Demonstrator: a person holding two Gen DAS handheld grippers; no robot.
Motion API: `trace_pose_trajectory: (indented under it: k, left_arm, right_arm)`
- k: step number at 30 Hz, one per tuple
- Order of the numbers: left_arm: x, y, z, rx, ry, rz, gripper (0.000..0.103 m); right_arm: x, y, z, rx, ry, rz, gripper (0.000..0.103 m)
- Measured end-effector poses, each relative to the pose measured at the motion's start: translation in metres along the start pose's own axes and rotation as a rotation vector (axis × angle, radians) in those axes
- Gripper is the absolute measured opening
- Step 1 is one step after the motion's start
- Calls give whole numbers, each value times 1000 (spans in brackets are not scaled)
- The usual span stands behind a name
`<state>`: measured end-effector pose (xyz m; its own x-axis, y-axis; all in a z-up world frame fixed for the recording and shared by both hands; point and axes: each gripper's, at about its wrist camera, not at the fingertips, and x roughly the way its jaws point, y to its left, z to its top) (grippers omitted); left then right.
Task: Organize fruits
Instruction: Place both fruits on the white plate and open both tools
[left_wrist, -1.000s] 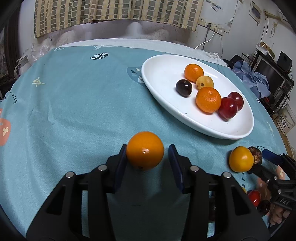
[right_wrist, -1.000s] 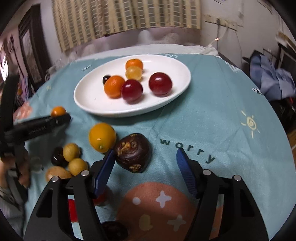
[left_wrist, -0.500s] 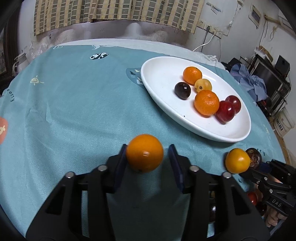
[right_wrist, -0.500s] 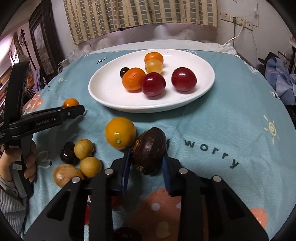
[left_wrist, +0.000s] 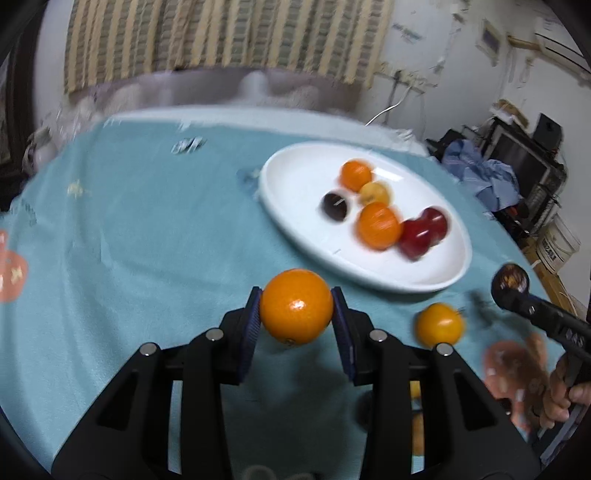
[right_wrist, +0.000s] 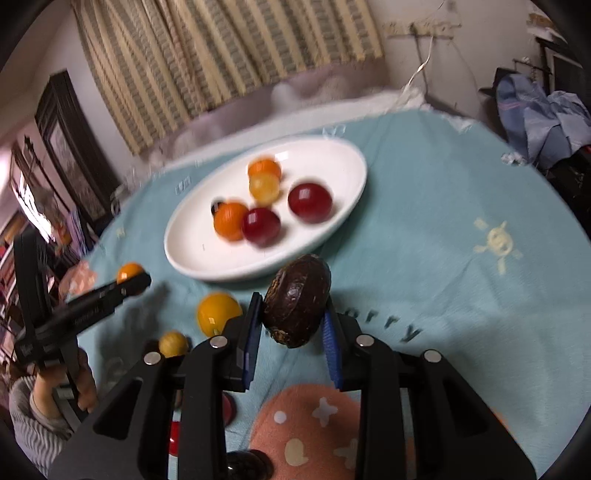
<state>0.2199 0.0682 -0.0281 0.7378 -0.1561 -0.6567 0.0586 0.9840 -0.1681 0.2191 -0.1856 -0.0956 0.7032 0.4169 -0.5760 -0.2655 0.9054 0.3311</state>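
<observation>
My left gripper (left_wrist: 297, 314) is shut on an orange (left_wrist: 296, 305) and holds it above the teal cloth, just short of the white oval plate (left_wrist: 295, 177). My right gripper (right_wrist: 291, 321) is shut on a dark brown wrinkled fruit (right_wrist: 297, 300), lifted off the cloth near the plate's (right_wrist: 347, 162) front rim. The plate holds two oranges, a yellow fruit, a dark fruit and two red fruits. A yellow-orange fruit (right_wrist: 218, 312) lies on the cloth beside my right gripper; it also shows in the left wrist view (left_wrist: 439, 325).
Small yellow fruits (right_wrist: 173, 343), a red fruit (right_wrist: 227, 410) and a dark fruit (right_wrist: 245, 465) lie on the cloth near the front. The teal tablecloth (left_wrist: 129, 240) covers a round table. Curtain, wall and clutter stand behind.
Both grippers have risen with their fruits and moved toward the plate. The right gripper closed on the dark fruit one second ago and now holds it off the cloth.
</observation>
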Motion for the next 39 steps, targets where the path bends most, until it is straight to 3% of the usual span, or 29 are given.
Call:
trace_pose_trajectory:
  k: [3,11,12,13,14,18,20,23,27,33,39]
  left_arm:
    - [-10,-15,12,23,-40,-25,38]
    - [27,-47,51,64,-27,-26,38]
    - [33,-47,52,58,-22,-23,47]
    - [41,-45,51,49,-20,-14,57]
    - [43,-44,50,46,-22,-13,74]
    - [43,-41,52,58,-28,-14,77]
    - [35,-34,53,31,-42,-17,81]
    - [23,-24,47,-1,-53,-12,87]
    - [9,-14,27,-16,-31,7,88]
    - [-16,-17,-23,57,10,56,92]
    - [-20,-26,-39,127,25,55,92]
  right_arm:
    - [-8,1,9,18,-39,13,31]
    - [38,27,43,-21,27,65,33]
    - [43,26,44,-4,26,72,34]
    - [48,25,44,9,25,55,52]
    - [48,23,44,3,21,21,76]
    - [29,17,50,-45,-96,-30,77]
    - [21,11,51,0,-112,8,77]
    - [11,4,46,48,-100,54,77]
    - [3,0,36,82,-91,47,77]
    - [-22,-9,1,150,-63,61,78]
    - [-26,-12,-6,163,-60,36,85]
